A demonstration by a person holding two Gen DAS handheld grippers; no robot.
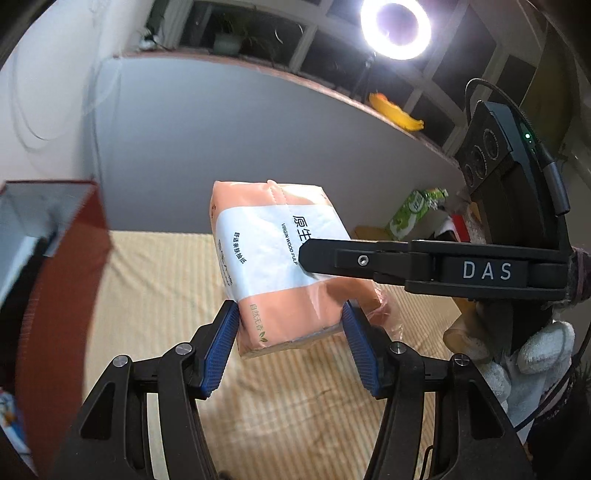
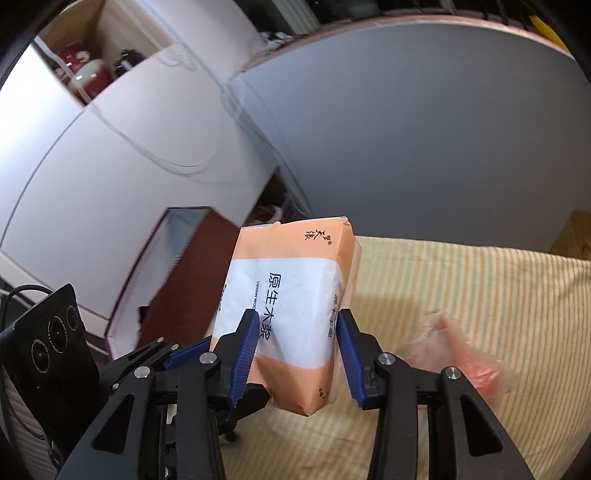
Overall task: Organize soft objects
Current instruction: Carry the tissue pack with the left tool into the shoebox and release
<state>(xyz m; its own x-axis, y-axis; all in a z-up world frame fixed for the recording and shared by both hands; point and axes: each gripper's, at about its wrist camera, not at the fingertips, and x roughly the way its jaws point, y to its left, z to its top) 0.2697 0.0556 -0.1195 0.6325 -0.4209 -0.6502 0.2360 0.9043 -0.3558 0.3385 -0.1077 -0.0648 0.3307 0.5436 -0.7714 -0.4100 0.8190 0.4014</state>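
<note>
An orange-and-white pack of tissues (image 1: 284, 273) is held in the air above a striped yellow cloth (image 1: 155, 295). My left gripper (image 1: 290, 325) is shut on the pack's near end, its blue pads pressing both sides. My right gripper (image 2: 295, 332) is shut on the same pack (image 2: 291, 295) from the other side; one black finger of it (image 1: 369, 262) lies across the pack in the left wrist view. The left gripper's fingers (image 2: 184, 354) show at the lower left of the right wrist view.
A dark red open box (image 1: 55, 266) stands at the left, also in the right wrist view (image 2: 184, 273). A green-and-white pack (image 1: 413, 210) lies at the far right. A blurred pink wrapper (image 2: 465, 354) lies on the cloth (image 2: 480, 295). A bright ring light (image 1: 395, 27) hangs above.
</note>
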